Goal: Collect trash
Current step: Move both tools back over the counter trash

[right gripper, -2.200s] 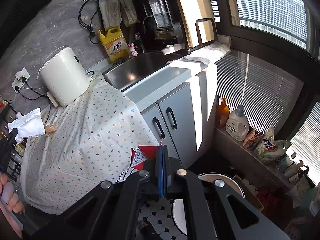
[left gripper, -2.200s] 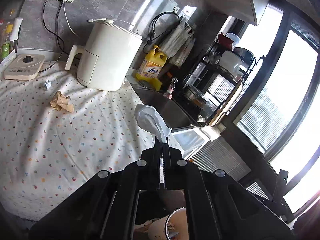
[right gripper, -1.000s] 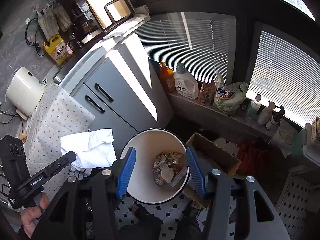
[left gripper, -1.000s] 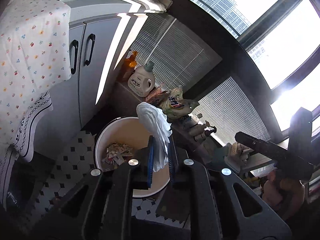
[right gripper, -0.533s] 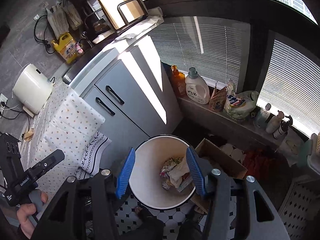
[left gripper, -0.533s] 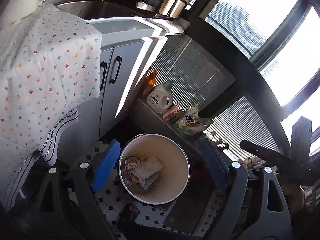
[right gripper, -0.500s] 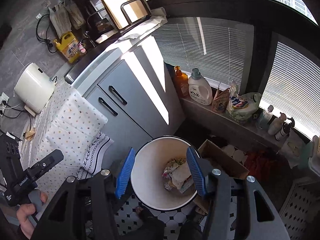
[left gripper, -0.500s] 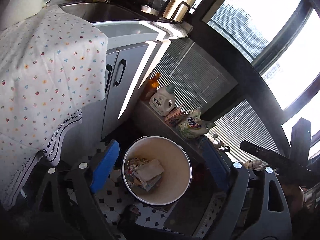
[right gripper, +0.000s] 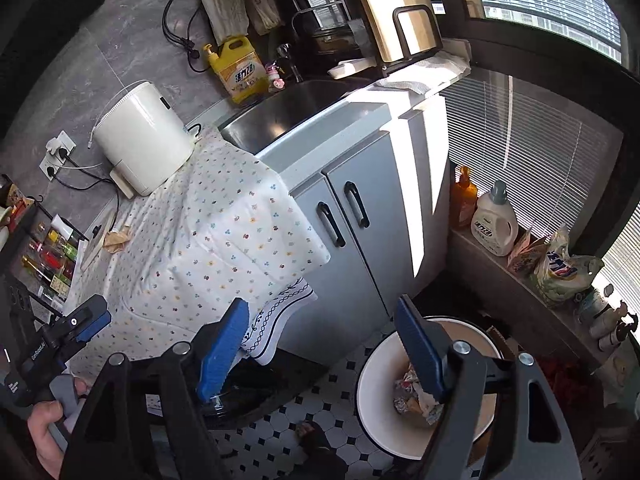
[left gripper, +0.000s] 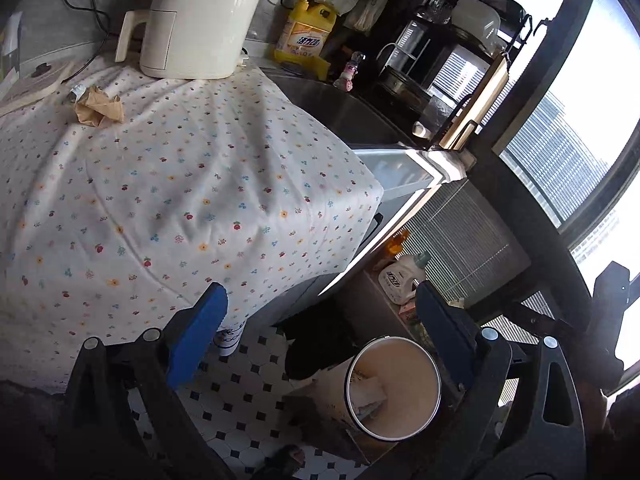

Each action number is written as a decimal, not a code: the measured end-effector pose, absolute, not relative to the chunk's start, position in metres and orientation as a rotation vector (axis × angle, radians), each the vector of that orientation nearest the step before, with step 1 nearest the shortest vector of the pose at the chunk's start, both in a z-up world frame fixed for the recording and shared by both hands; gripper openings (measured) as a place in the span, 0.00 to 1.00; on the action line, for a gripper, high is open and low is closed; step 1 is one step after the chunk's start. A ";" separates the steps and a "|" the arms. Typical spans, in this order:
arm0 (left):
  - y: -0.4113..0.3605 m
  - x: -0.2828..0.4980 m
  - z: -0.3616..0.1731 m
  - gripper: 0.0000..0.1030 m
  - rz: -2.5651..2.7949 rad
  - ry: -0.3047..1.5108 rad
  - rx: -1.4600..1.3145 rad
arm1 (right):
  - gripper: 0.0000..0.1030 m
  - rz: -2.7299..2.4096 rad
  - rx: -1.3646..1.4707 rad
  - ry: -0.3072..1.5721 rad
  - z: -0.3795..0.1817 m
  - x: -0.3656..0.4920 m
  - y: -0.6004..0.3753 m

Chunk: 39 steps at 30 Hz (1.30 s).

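Your left gripper hangs over the front edge of the table, jaws just spread wide with nothing between them. Far left on the floral cloth lies a crumpled brown paper, beside a small foil scrap; the cloth in front is bare. Your right gripper has also just been opening, and it is empty. Lower right, the white bin on the tiled floor holds crumpled wrappers and tissue.

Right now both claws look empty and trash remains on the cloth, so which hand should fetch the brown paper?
Left, probably. The left claw stands open over the floral cloth, facing the crumpled brown paper. The right claw is open beside the bin.
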<state>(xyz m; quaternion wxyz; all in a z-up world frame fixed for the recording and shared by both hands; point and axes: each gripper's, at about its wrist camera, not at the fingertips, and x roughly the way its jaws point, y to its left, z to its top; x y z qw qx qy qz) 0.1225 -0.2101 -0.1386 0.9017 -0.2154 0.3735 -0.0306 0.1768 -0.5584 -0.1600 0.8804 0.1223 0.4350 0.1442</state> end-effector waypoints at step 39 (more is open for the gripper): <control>0.127 0.095 -0.135 0.91 0.286 0.624 -0.548 | 0.75 0.621 -0.004 0.897 -0.138 0.254 -0.137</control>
